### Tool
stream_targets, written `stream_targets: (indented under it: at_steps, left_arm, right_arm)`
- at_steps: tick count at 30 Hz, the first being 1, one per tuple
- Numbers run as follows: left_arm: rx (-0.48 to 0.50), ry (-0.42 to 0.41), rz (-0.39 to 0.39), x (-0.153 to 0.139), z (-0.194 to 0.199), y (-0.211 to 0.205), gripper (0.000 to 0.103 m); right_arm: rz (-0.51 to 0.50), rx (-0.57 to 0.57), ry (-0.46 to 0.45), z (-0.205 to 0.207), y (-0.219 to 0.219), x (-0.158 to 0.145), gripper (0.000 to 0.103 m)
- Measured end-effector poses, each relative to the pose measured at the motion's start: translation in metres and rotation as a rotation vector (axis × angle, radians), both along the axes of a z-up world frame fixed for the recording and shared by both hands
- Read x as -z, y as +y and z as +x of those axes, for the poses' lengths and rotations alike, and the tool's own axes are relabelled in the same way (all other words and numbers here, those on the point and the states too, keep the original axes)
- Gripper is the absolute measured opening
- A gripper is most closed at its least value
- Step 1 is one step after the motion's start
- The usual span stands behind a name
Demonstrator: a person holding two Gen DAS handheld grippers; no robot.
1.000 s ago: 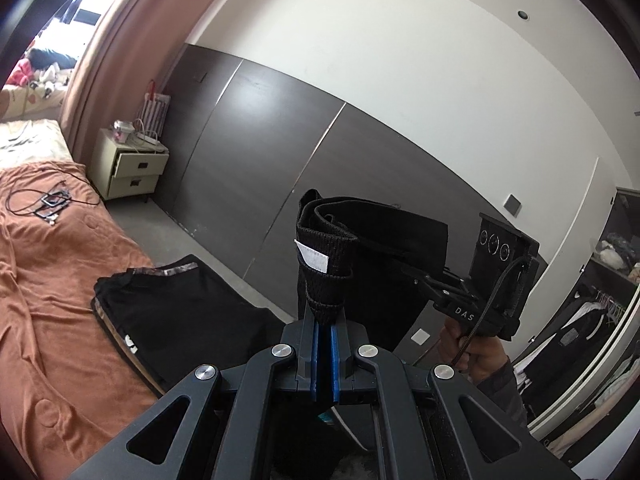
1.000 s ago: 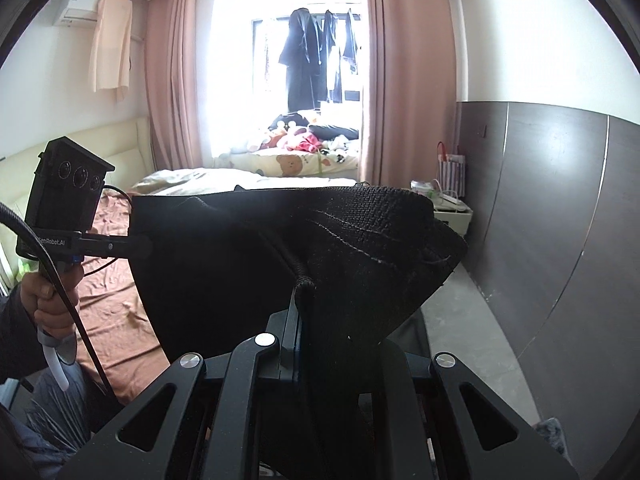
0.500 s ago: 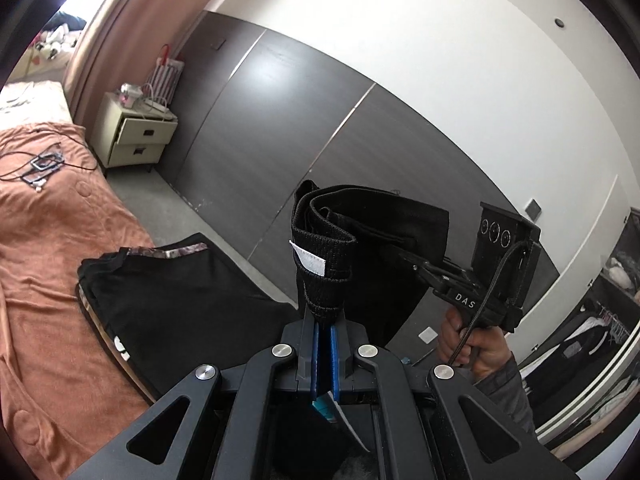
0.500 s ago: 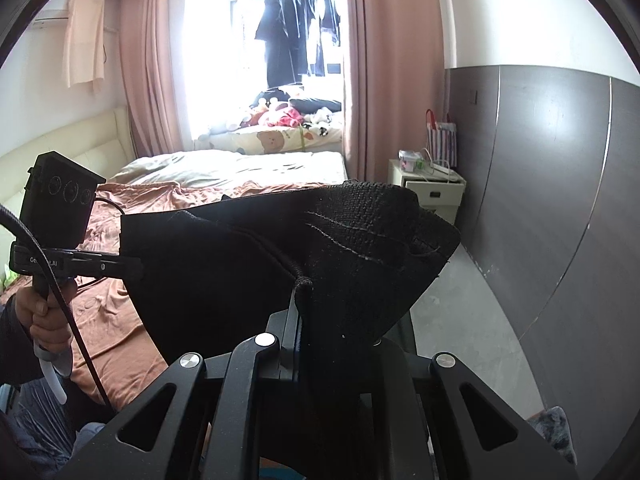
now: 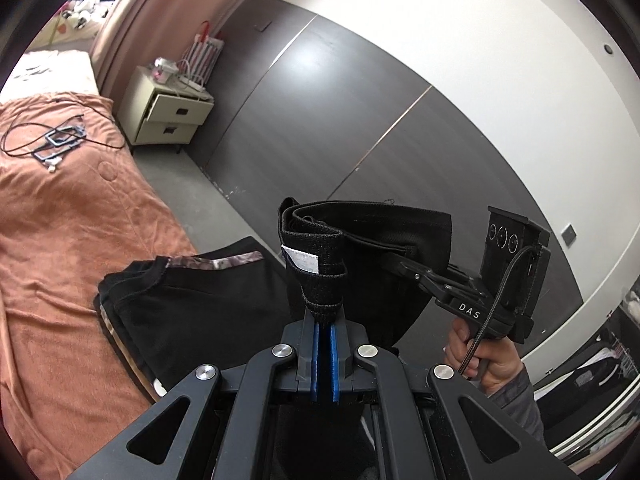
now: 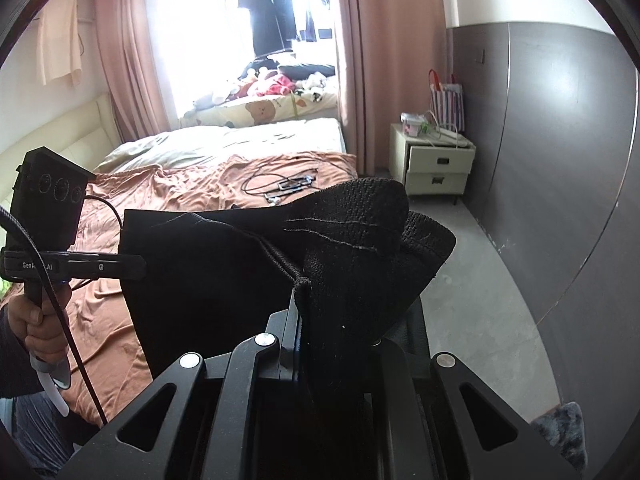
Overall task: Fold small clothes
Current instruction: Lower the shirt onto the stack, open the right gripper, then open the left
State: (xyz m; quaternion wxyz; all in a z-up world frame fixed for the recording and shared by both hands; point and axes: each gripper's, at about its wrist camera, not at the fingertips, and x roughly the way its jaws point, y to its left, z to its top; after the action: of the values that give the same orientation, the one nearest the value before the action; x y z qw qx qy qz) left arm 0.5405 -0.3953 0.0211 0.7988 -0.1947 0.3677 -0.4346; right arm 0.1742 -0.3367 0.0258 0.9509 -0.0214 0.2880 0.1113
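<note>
My left fingers (image 5: pixel 324 320) and right fingers (image 6: pixel 298 312) are each clamped on an end of the black garment (image 5: pixel 384 248), holding it stretched in the air above the folded black clothes (image 5: pixel 192 312) on the bed (image 5: pixel 72 240)

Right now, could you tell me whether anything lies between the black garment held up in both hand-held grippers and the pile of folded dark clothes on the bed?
Nothing visible does. The black garment hangs in open air, pinched by the left hand-held gripper and the right hand-held gripper. The folded pile on the orange bedspread has nothing on top.
</note>
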Motion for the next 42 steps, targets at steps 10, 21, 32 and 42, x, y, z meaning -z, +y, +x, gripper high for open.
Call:
stream_targets:
  at_steps: [10,21,32,42]
  left_arm:
    - [-0.032,0.090,0.058,0.062,0.066,-0.001,0.004]
    - [-0.157,0.179,0.096,0.122,0.102,0.013,0.004]
    - [-0.238,0.051,0.173,0.112,0.089,0.036,0.041]
    - [-0.112,0.035,0.196,0.124,0.104,0.012,0.017]
  right_arm:
    - [0.022,0.067,0.119,0.010,-0.017,0.018,0.009]
    - [-0.146,0.286,0.220,0.056,-0.014,0.002,0.074]
    - [-0.144,0.217,0.160,-0.013,0.000,-0.039,0.046]
    - [-0.137,0.187,0.328,-0.002,-0.022,-0.029,0.030]
